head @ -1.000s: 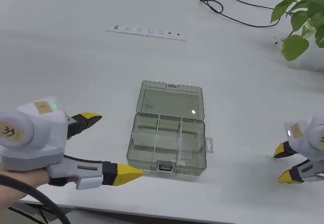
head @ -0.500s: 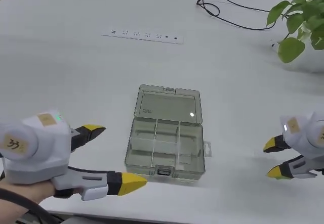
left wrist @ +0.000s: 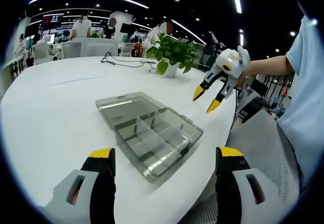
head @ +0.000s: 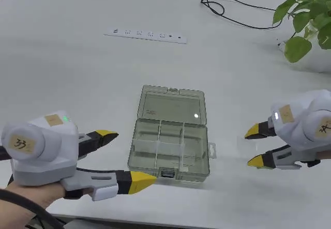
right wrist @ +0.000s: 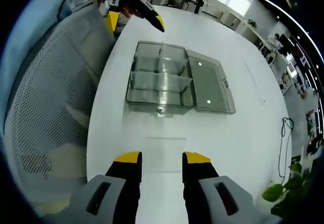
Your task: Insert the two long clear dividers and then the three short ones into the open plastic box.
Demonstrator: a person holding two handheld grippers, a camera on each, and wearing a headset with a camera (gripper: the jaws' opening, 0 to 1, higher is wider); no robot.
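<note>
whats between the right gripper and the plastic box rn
Mostly bare white table. In the right gripper view one faint thin line lies between the right gripper and the plastic box; too faint to identify.

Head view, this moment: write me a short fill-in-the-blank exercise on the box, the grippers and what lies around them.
1. The box sits between the two grippers with its lid ___.
2. The left gripper and the right gripper both have ___ jaw tips and hold nothing.
3. Beyond the box lies a white ___ with a row of sockets.
4. A black ___ is looped on the table near the plant.
Missing words: open; yellow; power strip; cable.
</note>
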